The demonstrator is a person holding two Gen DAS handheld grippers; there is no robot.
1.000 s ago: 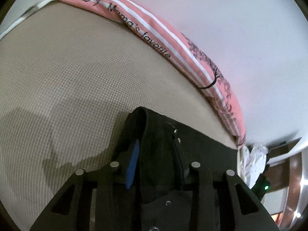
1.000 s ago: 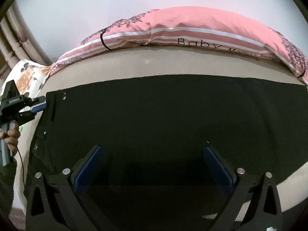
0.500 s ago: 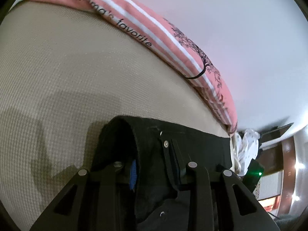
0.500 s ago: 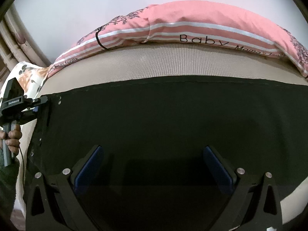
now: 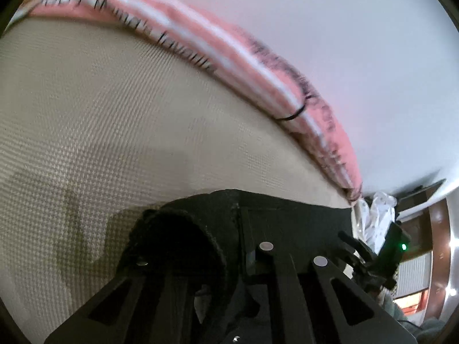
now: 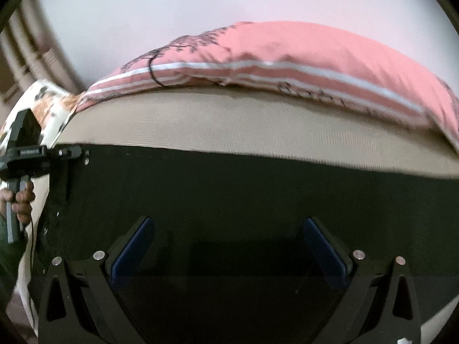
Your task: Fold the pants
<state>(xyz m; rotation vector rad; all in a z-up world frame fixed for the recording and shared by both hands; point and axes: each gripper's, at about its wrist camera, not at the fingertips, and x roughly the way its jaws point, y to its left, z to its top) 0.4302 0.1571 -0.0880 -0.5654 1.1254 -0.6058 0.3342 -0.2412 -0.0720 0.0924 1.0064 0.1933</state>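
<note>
Black pants (image 6: 229,189) lie spread flat across a beige mattress (image 6: 229,123). In the left wrist view their waistband corner (image 5: 287,215) bunches up over my left gripper (image 5: 229,255), whose jaws are closing tight on a fold of it; both pads are hidden by cloth. The right wrist view shows the same left gripper (image 6: 71,153) at the pants' far left corner, with a hand (image 6: 20,197) on its handle. My right gripper (image 6: 228,229) hovers over the middle of the pants, its blue pads (image 6: 134,243) wide apart with nothing between them.
A pink striped pillow (image 6: 287,54) with black lettering lies along the mattress's far edge against a white wall. A floral cloth (image 6: 48,100) hangs off the left corner. White cloth (image 5: 378,218) and a dark device with a green light (image 5: 401,246) sit past the mattress's right end.
The left gripper's jaws closed on the waistband fold, and its blue pad disappeared under bunched cloth. The left view swung slightly. The right gripper stayed open and drifted a little over the pants.
</note>
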